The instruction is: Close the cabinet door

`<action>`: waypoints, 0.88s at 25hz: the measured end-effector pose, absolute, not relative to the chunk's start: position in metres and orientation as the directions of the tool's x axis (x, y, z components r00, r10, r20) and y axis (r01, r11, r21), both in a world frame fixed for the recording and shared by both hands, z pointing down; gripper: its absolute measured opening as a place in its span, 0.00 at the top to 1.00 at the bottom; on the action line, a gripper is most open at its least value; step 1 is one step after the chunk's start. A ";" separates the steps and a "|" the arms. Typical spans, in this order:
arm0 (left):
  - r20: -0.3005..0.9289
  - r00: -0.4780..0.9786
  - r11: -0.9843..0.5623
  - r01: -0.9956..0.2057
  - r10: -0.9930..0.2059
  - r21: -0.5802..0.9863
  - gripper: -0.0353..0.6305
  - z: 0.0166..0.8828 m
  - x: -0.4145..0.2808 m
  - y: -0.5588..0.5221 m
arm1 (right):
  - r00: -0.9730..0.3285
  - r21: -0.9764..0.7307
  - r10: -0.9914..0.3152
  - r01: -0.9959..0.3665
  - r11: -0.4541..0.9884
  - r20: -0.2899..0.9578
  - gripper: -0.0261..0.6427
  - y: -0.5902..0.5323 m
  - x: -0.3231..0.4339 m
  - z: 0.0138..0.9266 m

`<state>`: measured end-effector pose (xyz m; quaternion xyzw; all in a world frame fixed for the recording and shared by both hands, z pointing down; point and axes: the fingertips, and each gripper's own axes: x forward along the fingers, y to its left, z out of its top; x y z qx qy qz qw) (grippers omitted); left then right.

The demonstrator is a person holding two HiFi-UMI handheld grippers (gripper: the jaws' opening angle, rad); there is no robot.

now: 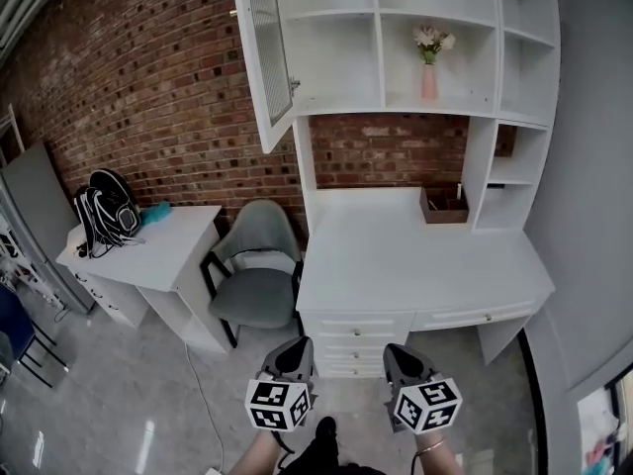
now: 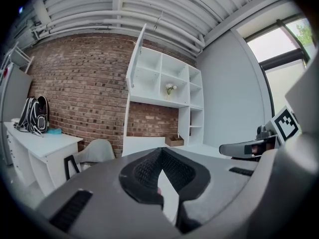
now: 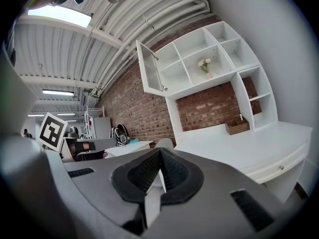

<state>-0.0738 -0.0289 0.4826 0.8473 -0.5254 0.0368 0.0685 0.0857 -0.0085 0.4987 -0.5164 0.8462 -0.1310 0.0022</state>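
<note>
Noted the left gripper (image 1: 294, 350) low in the head view, jaws pressed together at the tips, nothing between them. Noted the right gripper (image 1: 398, 352) just beside it, to its right, jaws likewise pressed together and empty. Confirmed both closures in each gripper's own view. Found both held well short of the furniture, over the floor in front of the white desk (image 1: 396, 260).

Located the cabinet door (image 1: 265, 52) high above and ahead of the left gripper, a little to its left. Found it swung wide open, hinged on the left edge of the white shelf unit (image 1: 514, 87), its glass panel edge-on toward the grippers. No contact between either gripper and the door.

Logged other items:
- Pink vase with flowers (image 1: 429, 67) in an open shelf compartment, above and ahead of the right gripper.
- Brown box (image 1: 442, 207) at the back of the desk, ahead of the right gripper.
- Grey chair (image 1: 257, 265) ahead of the left gripper, left of the desk.
- Side table (image 1: 148, 255) further left, carrying a black backpack (image 1: 104, 214).
- Brick wall (image 1: 148, 87) behind all of it.
</note>
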 end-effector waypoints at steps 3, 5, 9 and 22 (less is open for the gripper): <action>0.133 0.443 -0.437 -0.896 -0.886 0.076 0.93 0.483 -0.075 -0.041 | -0.469 -0.224 -0.873 -0.872 0.435 0.132 0.96 -0.021 0.084 0.499; 0.131 0.443 -0.438 -0.896 -0.887 0.072 0.93 0.483 -0.076 -0.050 | -0.472 -0.223 -0.872 -0.871 0.438 0.130 0.96 -0.031 0.082 0.498; 0.126 0.438 -0.434 -0.899 -0.890 0.063 0.93 0.485 -0.083 -0.075 | -0.484 -0.216 -0.864 -0.866 0.450 0.139 0.96 -0.052 0.074 0.502; 0.075 0.430 -0.428 -0.903 -0.900 0.041 0.93 0.466 -0.115 -0.201 | -0.507 -0.180 -0.850 -0.858 0.482 0.141 0.96 -0.166 0.041 0.490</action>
